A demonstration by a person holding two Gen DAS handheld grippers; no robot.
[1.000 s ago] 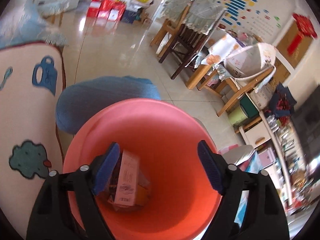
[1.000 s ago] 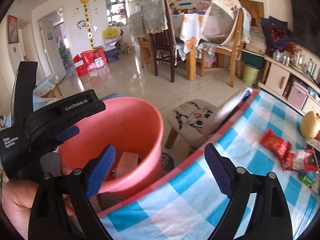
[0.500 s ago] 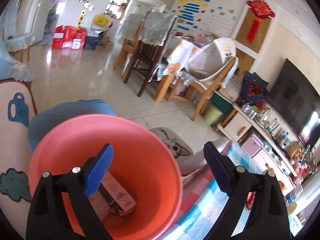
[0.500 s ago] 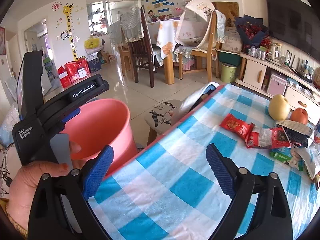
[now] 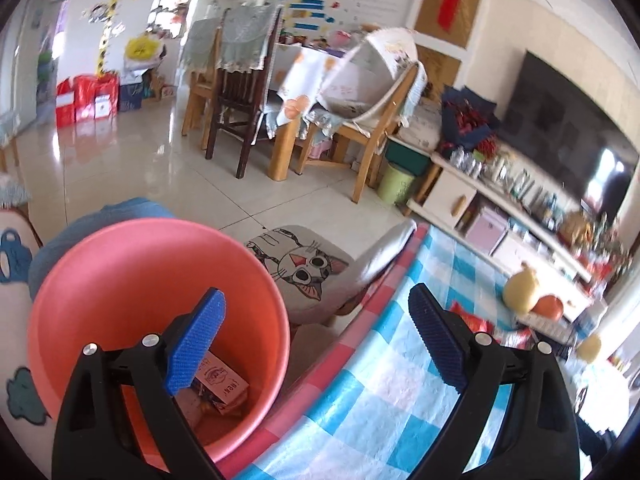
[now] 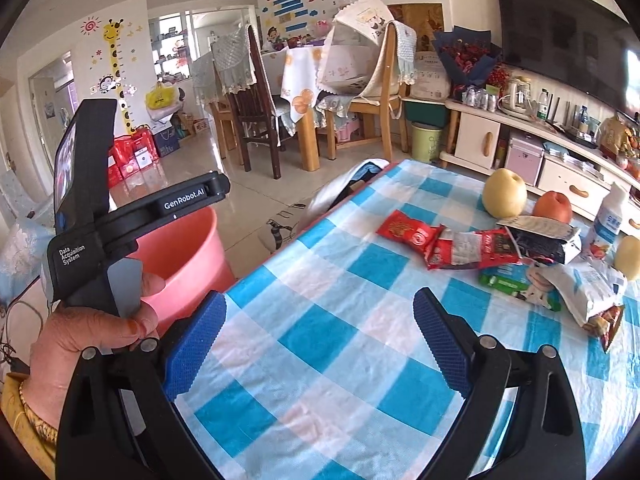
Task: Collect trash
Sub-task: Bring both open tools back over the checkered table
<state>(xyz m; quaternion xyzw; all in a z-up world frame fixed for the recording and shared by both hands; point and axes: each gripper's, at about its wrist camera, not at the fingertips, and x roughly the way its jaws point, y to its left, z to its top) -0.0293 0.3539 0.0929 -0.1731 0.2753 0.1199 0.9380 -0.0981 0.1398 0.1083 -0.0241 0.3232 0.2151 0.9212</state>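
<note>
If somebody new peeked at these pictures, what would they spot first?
Probably the big pink bucket on the floor beside the table, with a small box lying in its bottom. Next, the blue and white checked tablecloth, where red snack wrappers lie in a messy heap next to a yellow pear. Both grippers have their blue jaws wide open with nothing in them.

Black grippers, blue ribbed fingers (image 6: 196, 344)
</note>
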